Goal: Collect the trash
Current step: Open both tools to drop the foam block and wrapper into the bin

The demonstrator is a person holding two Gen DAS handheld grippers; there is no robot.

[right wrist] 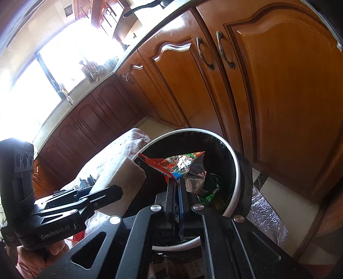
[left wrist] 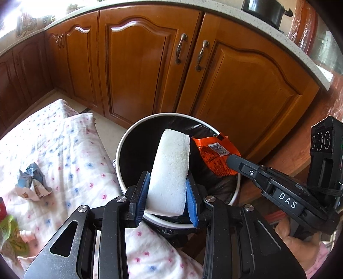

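- Left gripper (left wrist: 168,193) is clamped on a white sponge block (left wrist: 171,169), blue pads squeezing both sides near its lower end, and the block sticks up at a slight tilt right over the mouth of the trash bin (left wrist: 122,150).
- Right gripper (right wrist: 176,193) has its fingers pressed nearly together, pinching an orange snack wrapper (right wrist: 182,164) by one edge. The wrapper hangs over the bin opening too, just beside the sponge block, and I can't tell if the two touch.
- From the left wrist camera you see the right gripper coming in from the right side with the wrapper's barcode side facing up.
- The bin is round with a white rim and a black bag liner (right wrist: 244,171). Down inside there's already some crumpled stuff, greenish and silvery, hard to say what exactly.
- To the left of the bin there's a surface covered with a white cloth with pink and blue dots (left wrist: 70,154), touching or almost touching the bin rim.
- On that cloth sits a crumpled blue-and-white wrapper (left wrist: 32,182), well apart from the bin, plus a green wrapper (left wrist: 10,236) at the very left edge, blurry.
- Behind everything are brown wooden cabinet doors (left wrist: 137,64) with curved metal handles, under a light speckled countertop (left wrist: 268,28).
- A black pot (left wrist: 265,9) sits up on that counter at the far right.
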